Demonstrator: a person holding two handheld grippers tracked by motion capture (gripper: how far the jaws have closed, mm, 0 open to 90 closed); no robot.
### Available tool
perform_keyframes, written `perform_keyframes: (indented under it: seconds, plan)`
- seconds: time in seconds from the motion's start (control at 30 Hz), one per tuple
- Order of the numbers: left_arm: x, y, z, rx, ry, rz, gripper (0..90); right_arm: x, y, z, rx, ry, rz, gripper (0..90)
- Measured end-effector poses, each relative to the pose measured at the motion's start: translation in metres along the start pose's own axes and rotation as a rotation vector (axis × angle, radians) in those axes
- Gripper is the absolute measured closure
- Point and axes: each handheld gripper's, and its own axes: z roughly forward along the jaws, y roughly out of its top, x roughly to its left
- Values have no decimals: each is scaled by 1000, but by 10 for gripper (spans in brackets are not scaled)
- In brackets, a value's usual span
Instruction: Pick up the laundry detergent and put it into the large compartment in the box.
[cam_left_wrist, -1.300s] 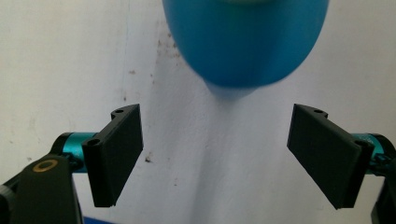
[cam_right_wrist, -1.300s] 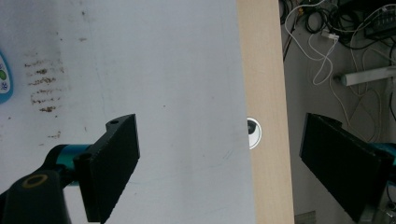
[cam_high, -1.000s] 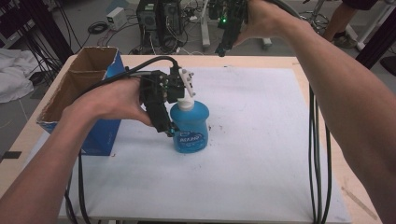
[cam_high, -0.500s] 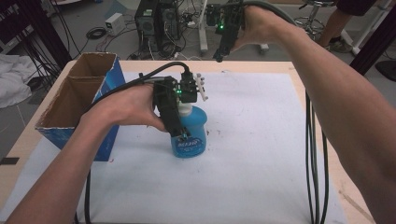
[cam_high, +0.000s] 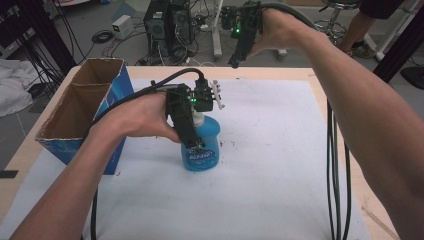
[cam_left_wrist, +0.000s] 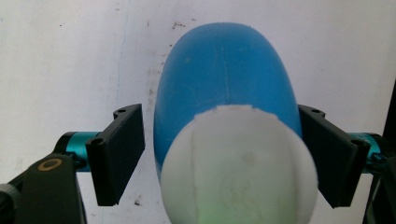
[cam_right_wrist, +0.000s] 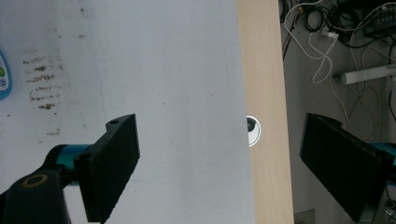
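Blue bottle (cam_left_wrist: 224, 84) between left gripper (cam_left_wrist: 219, 158) fingers; left-side gap remains, fingers just closing.

A wooden table (cam_high: 30, 150) under a white sheet (cam_high: 270, 150) stands on grey floor (cam_high: 125, 10); computer towers (cam_high: 167, 25) and cables (cam_high: 102, 36) lie beyond.

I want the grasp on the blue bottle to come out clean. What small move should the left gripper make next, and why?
Probably close further. The left gripper straddles the blue bottle from above and its jaws have just been closing, yet a gap shows beside the left pad, while the right pad sits at the bottle's side. The bottle stands upright on the white mat.
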Motion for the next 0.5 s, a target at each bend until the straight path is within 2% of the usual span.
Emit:
perform_keyframes:
  seconds: [0.17, 0.3, 0.33, 0.5]
  plan:
    - [1, 0, 0, 14, 3, 11, 219, 1, 2, 1, 5, 1, -4, 113]
    - [0, -1, -1, 3, -1, -4, 246, 1, 2, 1, 2, -1, -9, 113]
    - [0, 0, -2, 3, 8, 1, 257, 1, 2, 2, 2, -1, -9, 113]
    - [0, 0, -3, 2, 0, -2, 285, 1, 3, 2, 7, -1, -6, 112]
